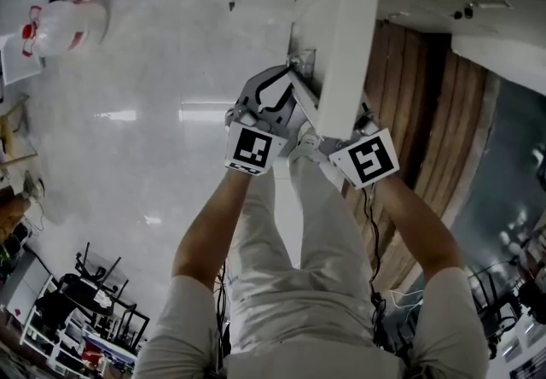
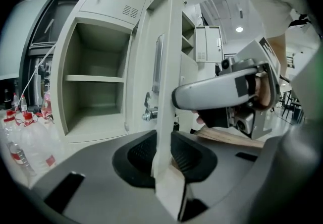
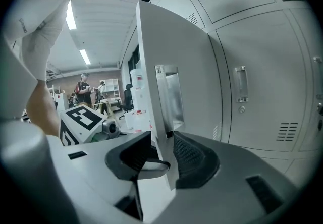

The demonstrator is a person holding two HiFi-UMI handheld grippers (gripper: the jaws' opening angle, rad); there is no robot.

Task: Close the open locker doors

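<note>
L tool grips locker door, R tool wide

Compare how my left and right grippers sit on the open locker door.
Left gripper clamps the door edge, pads on both faces; right gripper straddles it loosely, a gap at one pad. Left gripper faces the open compartment; right gripper faces closed lockers. Both share one door.

1. Smooth painted sheet metal with a satin sheen on the locker door; bright, mirror-like metal in its recessed handle.
2. Matt grey plastic shell on the right gripper; its pads black, ribbed, rubbery.
3. Pale, polished, glossy floor.
4. Brown matt wood boards on the wall panel.
5. Pale matt cloth trousers; clear plastic bottles.
</note>
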